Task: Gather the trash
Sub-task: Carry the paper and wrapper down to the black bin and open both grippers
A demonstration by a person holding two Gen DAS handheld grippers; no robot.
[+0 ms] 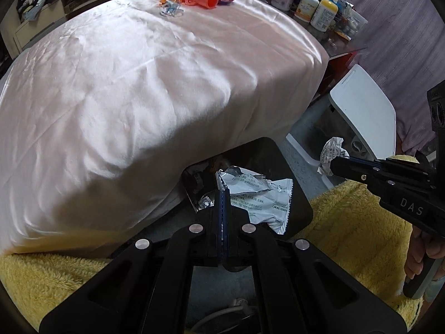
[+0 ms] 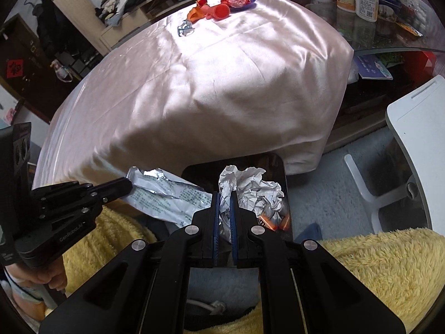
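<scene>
My left gripper (image 1: 224, 194) is shut on a flat silver snack wrapper (image 1: 258, 200) with green print, held over a black bin (image 1: 300, 208) below the table edge. My right gripper (image 2: 225, 197) is shut on a crumpled white foil wrapper (image 2: 250, 186) over the same black bin (image 2: 281, 167). The right gripper also shows in the left wrist view (image 1: 333, 167), with its crumpled wrapper (image 1: 332, 149). The left gripper shows in the right wrist view (image 2: 128, 185), with the silver wrapper (image 2: 169, 197). More trash lies at the table's far end: an orange-pink cup (image 1: 205, 0), red wrappers (image 2: 235, 0) and a small silver scrap (image 1: 171, 9).
The table has a pale pink satin cloth (image 1: 139, 83). Bottles and packets (image 1: 319, 5) stand on a glass table at the back right. A white stool (image 1: 361, 111) stands right of the bin. A yellow fluffy blanket (image 2: 375, 264) lies below both grippers.
</scene>
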